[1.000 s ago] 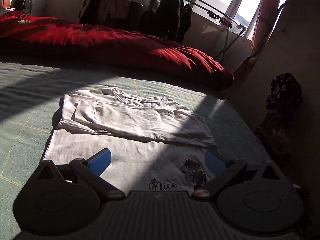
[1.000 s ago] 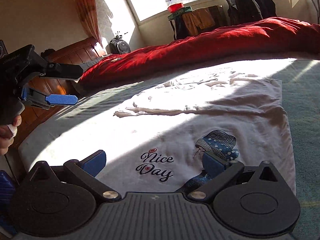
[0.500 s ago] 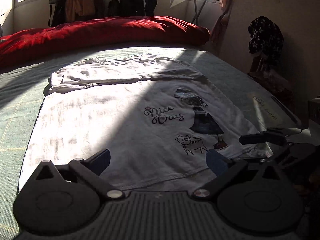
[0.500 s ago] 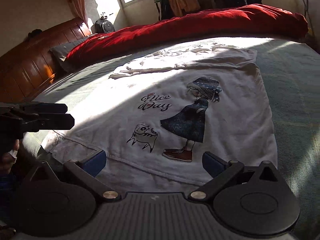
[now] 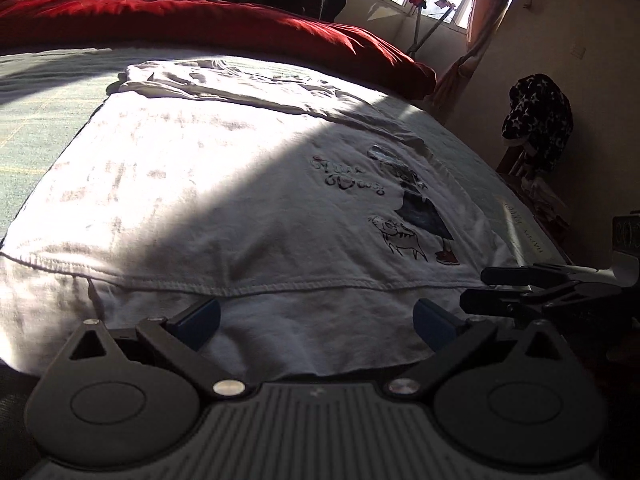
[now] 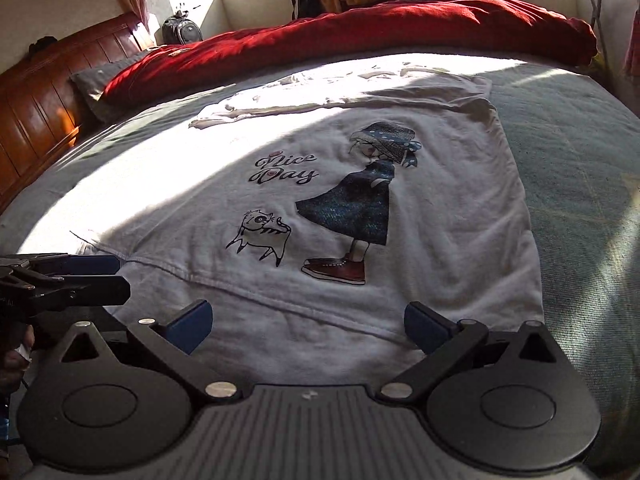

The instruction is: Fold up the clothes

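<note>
Lying flat on the green bedsheet (image 6: 580, 152), the white T-shirt (image 6: 440, 216) has its sleeves folded in at the far end and its hem nearest both cameras. Left gripper (image 5: 316, 316): jaws spread wide, nothing between them, positioned over the hem's left portion. Right gripper (image 6: 308, 320): jaws likewise spread and empty, over the hem below the printed cat and shoe. Beyond the shirt, a red duvet (image 6: 360, 32) runs across the bed
</note>
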{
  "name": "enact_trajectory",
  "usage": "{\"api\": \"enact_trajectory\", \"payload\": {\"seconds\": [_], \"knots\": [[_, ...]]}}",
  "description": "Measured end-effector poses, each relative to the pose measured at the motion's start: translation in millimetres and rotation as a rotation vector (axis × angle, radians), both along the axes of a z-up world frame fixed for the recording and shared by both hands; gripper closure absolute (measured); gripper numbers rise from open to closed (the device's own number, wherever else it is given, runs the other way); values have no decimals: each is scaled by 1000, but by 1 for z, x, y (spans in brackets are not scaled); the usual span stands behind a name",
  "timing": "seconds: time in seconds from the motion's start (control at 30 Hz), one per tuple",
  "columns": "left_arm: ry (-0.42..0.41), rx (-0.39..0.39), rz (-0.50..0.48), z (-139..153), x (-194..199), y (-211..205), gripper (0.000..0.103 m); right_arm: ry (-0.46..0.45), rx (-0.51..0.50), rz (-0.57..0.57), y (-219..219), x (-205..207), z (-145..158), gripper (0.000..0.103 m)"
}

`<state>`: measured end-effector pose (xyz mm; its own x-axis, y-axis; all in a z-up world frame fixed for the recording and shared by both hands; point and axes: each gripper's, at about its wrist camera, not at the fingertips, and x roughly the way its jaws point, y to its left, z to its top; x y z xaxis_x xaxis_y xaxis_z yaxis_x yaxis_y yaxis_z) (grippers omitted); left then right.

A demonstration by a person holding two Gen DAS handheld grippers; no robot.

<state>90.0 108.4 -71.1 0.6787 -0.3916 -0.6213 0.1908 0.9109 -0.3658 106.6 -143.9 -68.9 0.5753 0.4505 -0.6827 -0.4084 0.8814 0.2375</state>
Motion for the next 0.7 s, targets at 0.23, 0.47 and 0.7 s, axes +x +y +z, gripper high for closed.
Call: {"api": "enact_trajectory", "payload": {"seconds": [0.23, 0.47, 0.7], "knots": [[-1, 44, -9, 0, -2, -5, 1, -44, -43, 28, 4, -5, -6, 0], [8, 168, -41, 2, -1, -21, 1, -60, -124, 52, 14, -7, -7, 0], [-43, 339, -62, 7, -12, -32, 1, -52, -126, 83, 10, -7, 2, 0]]}}
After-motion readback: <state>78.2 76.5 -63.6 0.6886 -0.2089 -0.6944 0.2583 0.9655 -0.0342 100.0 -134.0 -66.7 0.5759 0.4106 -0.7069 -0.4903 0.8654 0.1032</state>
